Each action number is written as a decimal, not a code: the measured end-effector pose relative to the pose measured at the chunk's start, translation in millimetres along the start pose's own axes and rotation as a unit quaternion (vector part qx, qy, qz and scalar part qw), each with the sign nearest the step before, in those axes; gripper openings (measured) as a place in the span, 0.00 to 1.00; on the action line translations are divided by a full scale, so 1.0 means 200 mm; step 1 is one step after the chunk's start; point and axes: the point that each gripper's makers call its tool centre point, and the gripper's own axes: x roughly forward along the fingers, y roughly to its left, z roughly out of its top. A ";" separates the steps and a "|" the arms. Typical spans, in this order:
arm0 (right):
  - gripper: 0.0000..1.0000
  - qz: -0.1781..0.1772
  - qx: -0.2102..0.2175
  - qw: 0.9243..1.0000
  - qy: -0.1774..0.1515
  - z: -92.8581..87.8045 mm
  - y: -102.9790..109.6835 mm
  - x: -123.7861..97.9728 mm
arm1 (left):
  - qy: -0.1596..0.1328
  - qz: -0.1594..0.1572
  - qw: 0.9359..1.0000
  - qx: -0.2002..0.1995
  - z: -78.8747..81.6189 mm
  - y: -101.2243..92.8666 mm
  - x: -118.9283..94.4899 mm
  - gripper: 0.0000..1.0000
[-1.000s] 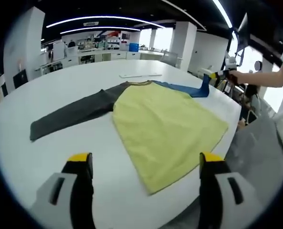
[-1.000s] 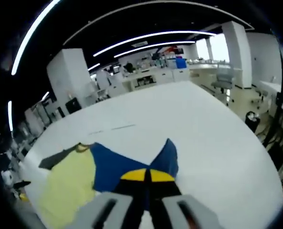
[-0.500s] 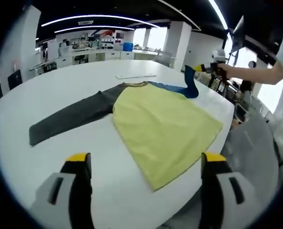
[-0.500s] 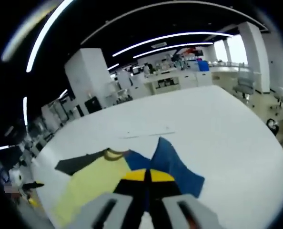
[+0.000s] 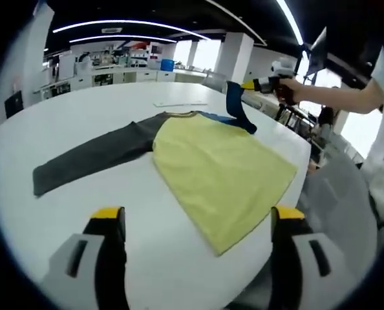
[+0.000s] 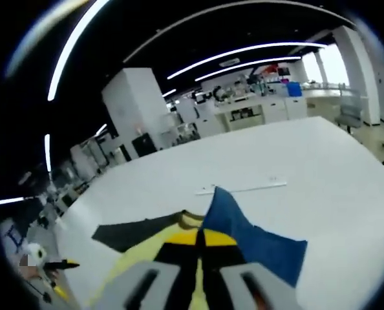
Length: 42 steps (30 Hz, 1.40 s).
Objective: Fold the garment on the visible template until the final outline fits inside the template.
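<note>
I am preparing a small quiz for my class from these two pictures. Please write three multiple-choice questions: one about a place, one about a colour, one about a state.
1. Where does the garment's yellow body lie?
A. On the white table
B. On the floor
C. On a chair

2. What colour is the sleeve held up by the right gripper?
A. Red
B. Blue
C. Green

3. In what state is the left gripper?
A. Shut on the grey sleeve
B. Shut on the yellow hem
C. Open, holding nothing

Answers:
1. A, since the yellow body is spread flat on the white tabletop in the left gripper view.
2. B, since the blue sleeve rises from the closed jaws in the right gripper view, while the grey sleeve lies flat.
3. C, since its two jaws stand wide apart over bare table.
</note>
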 end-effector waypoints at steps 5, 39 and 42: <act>0.00 0.009 -0.004 1.000 0.008 -0.03 0.15 0.11 | 0.001 -0.013 1.000 0.001 -0.02 0.05 0.01 0.90; 0.00 0.065 0.014 0.993 0.097 -0.49 0.72 0.70 | 0.002 -0.032 0.999 -0.036 -0.10 0.15 0.07 0.86; 0.00 0.067 -0.001 0.991 0.114 -0.57 0.73 0.74 | 0.000 -0.030 0.999 -0.044 -0.10 0.16 0.07 0.86</act>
